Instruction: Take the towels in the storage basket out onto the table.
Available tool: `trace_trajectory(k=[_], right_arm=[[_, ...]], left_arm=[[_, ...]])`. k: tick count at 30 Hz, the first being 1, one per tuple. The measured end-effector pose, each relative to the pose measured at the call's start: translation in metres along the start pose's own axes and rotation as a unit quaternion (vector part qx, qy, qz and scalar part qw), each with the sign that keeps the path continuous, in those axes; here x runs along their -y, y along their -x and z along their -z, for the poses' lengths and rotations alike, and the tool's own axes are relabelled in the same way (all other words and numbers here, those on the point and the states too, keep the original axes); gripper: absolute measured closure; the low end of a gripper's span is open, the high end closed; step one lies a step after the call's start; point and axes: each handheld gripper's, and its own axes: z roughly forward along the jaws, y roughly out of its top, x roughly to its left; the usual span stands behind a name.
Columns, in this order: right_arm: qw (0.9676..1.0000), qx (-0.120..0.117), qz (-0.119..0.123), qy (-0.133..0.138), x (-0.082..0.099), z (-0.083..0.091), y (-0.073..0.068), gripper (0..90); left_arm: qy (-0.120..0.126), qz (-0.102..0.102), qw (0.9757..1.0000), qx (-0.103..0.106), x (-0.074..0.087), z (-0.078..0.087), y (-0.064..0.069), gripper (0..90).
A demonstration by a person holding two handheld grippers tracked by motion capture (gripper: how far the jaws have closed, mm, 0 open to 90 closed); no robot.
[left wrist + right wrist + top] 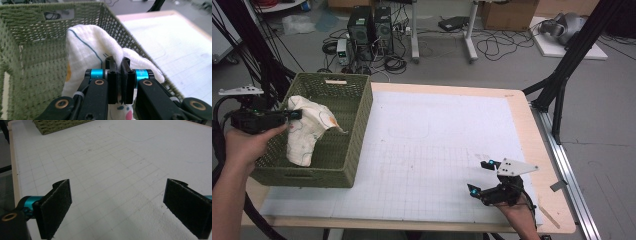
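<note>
A white cloth (309, 129) with blue line drawings and an orange patch hangs inside the green woven basket (358, 125) at the table's left. My left gripper (298, 114) is shut on the cloth's upper edge and holds it above the basket floor. In the left gripper view the jaws (119, 61) are pressed together, with the cloth (87, 47) pinched at their tips and draped towards the basket wall (30, 30). My right gripper (478, 176) rests low over the white grid mat (427, 150) near the front right, open. Its pads (58, 205) stand wide apart with nothing between them.
The basket's near corner (55, 125) lies far across the mat (112, 157) in the right gripper view. The wooden table edge (537, 150) borders the mat on the right. Black frame legs, computers and cables stand on the floor beyond the table.
</note>
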Motion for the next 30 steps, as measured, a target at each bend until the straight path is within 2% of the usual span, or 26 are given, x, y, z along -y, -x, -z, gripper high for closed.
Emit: trace_trajectory(k=[11,15,20,26,30], right_arm=[[1.0,0.003,-0.003,0.006,-0.001,0.001,0.001,7.3],[1.0,0.004,-0.002,0.006,-0.001,0.001,0.002,7.3],[1.0,0.004,-0.003,0.006,-0.001,0.001,0.002,7.3],[1.0,0.003,-0.003,0.004,-0.001,0.001,0.002,7.3],[1.0,0.002,-0.003,0.003,-0.001,0.001,0.002,7.3]], left_arm=[[0.04,0.023,0.9981,0.04,-0.008,0.008,0.003,85.8],[0.05,0.028,0.9972,0.048,-0.012,0.01,0.005,85.8],[0.07,0.039,0.995,0.06,-0.017,0.015,0.007,85.9],[0.076,0.038,0.9943,0.064,-0.024,0.017,0.011,85.9],[0.085,0.042,0.9929,0.072,-0.029,0.017,0.014,85.9]])
